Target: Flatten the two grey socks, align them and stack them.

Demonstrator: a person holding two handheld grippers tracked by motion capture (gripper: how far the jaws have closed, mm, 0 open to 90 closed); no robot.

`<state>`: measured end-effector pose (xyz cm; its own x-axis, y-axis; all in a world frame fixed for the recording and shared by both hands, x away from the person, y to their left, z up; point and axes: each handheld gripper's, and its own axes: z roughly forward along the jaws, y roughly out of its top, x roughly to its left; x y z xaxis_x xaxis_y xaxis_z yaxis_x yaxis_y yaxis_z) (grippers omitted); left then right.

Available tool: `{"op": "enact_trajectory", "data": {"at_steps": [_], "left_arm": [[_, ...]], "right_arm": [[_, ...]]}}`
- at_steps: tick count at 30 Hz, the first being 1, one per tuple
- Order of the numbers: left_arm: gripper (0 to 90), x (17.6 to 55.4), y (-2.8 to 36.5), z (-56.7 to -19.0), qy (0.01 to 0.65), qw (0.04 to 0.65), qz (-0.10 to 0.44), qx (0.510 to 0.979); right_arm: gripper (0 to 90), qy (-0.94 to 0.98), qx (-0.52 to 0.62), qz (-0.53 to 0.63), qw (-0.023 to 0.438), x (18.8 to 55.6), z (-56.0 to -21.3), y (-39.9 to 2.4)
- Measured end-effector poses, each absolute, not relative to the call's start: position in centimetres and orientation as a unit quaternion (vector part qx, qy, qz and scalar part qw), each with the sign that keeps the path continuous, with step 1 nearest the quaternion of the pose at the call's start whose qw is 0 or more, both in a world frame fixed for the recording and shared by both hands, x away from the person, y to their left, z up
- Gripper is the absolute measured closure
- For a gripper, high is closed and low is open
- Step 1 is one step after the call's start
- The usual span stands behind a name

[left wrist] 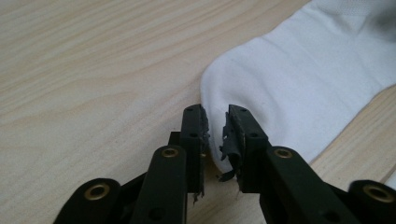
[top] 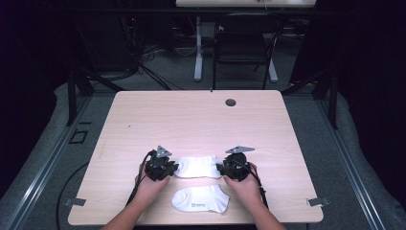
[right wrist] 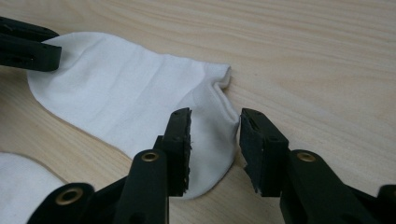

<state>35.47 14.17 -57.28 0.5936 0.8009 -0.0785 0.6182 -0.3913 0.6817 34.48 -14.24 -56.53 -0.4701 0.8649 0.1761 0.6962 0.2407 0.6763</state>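
Item: white cotton ankle sock (top: 197, 166), flat on pale wood counter (top: 191, 120). Left gripper (top: 168, 168) and right gripper (top: 224, 168) at its ends, jaws spread, unpinched. Second white ankle sock (top: 201, 199) nearer the person; pairing judged pending.

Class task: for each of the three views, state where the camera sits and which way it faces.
High view: above the person's side, facing forward and down on the table; both forearms, left gripper and right gripper at the far sock.
Left gripper view: rides the left gripper, along its parted jaws at the sock's rounded end.
Right gripper view: rides the right gripper, jaws apart astride the sock's other end.
Shared: far sock, near sock.
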Motion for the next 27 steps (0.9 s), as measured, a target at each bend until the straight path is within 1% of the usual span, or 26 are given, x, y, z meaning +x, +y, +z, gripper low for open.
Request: {"op": "enact_trajectory", "data": {"at_steps": [1, 5, 7, 13, 16, 21, 27], "left_arm": [[71.8, 35.53, 14.19, -57.32, 0.433, 0.345, 0.132, 0.822], [70.9, 35.73, 14.34, -57.35, 0.434, 0.348, 0.134, 0.820], [71.8, 35.80, 14.34, -57.35, 0.434, 0.347, 0.135, 0.821], [79.0, 35.79, 14.19, -57.41, 0.429, 0.342, 0.138, 0.825], [82.7, 35.65, 14.02, -57.44, 0.423, 0.338, 0.147, 0.828], [86.0, 35.56, 14.06, -57.38, 0.421, 0.333, 0.152, 0.830], [87.9, 35.54, 14.19, -57.41, 0.424, 0.337, 0.146, 0.828]], "right_arm": [[67.3, 0.780, 0.501, 0.357, 0.119, 34.50, -56.56, -14.17], [72.7, 0.781, 0.499, 0.355, 0.122, 34.56, -56.67, -14.15], [76.1, 0.784, 0.497, 0.352, 0.119, 34.59, -56.67, -14.18], [84.6, 0.789, 0.494, 0.345, 0.121, 34.66, -56.93, -14.08], [85.9, 0.790, 0.494, 0.344, 0.120, 34.66, -57.11, -13.99], [86.3, 0.790, 0.493, 0.342, 0.126, 34.54, -57.19, -13.83], [86.4, 0.794, 0.487, 0.340, 0.127, 34.48, -57.18, -13.87]]}}
